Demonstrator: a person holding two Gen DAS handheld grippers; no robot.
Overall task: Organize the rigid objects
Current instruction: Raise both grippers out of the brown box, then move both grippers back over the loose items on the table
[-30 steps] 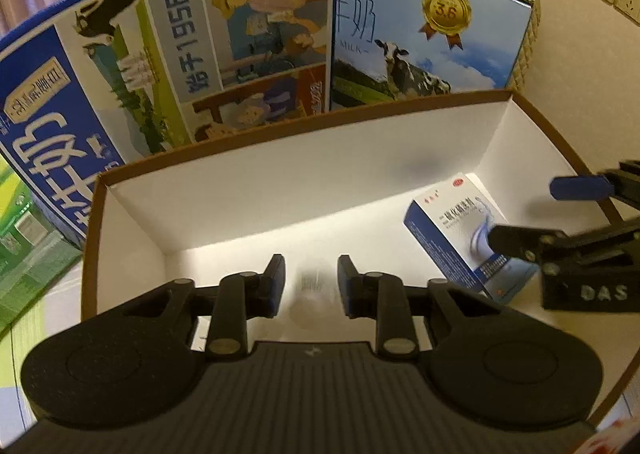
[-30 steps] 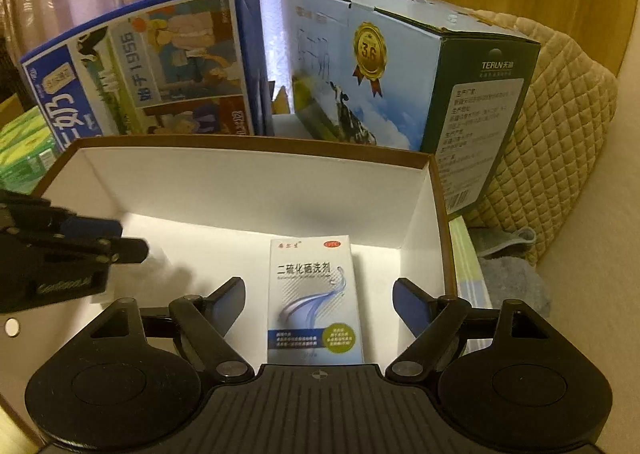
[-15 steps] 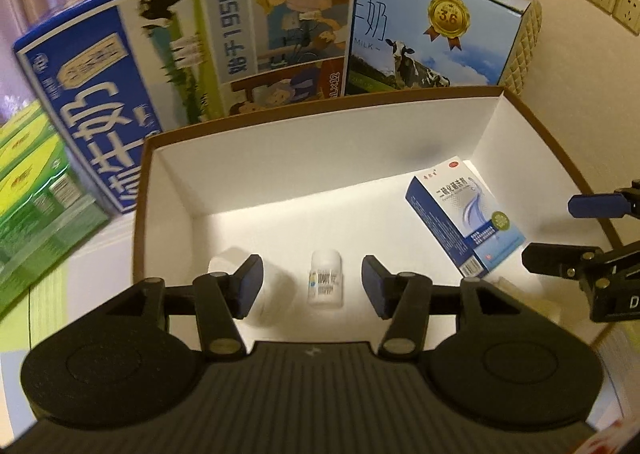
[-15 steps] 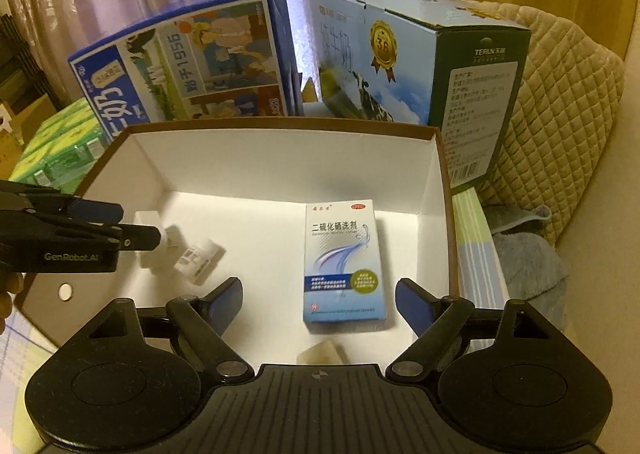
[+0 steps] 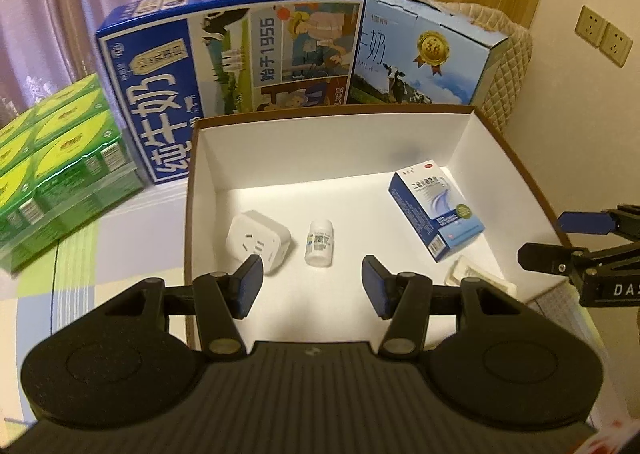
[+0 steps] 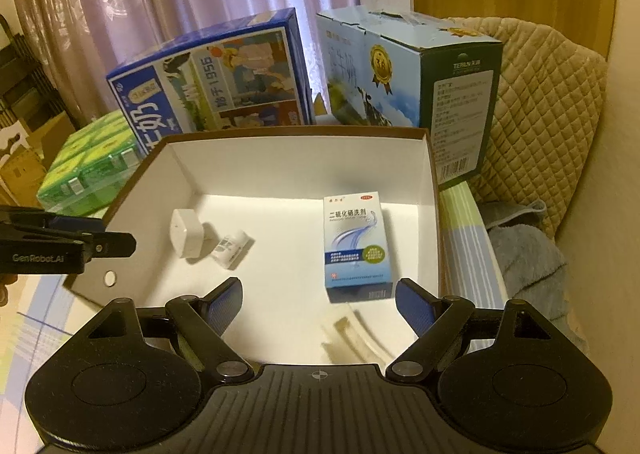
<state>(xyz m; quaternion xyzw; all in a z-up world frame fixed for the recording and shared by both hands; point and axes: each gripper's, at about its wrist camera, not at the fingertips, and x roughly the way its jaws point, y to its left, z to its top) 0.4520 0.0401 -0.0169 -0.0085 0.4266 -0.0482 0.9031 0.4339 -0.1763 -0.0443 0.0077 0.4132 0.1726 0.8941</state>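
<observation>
A brown box with a white inside (image 5: 320, 142) (image 6: 280, 162) holds a white plug adapter (image 5: 258, 240) (image 6: 185, 232), a small white pill bottle (image 5: 319, 242) (image 6: 229, 245) lying on its side, a blue-and-white medicine carton (image 5: 436, 212) (image 6: 356, 240) and a small pale packet (image 5: 476, 274) (image 6: 352, 328). My left gripper (image 5: 312, 288) is open and empty above the box's near edge, just short of the bottle. My right gripper (image 6: 318, 308) is open and empty, just short of the carton.
Two large milk cartons, dark blue (image 5: 240, 66) (image 6: 216, 82) and light blue (image 5: 424, 54) (image 6: 408, 70), stand behind the box. Green drink packs (image 5: 52, 170) (image 6: 92, 170) lie to the left. A quilted cushion (image 6: 548, 114) and grey cloth (image 6: 528, 254) are on the right.
My left gripper opened, let go of the pill bottle in the box and drew back upward. My right gripper also drew back from the carton and stayed open.
</observation>
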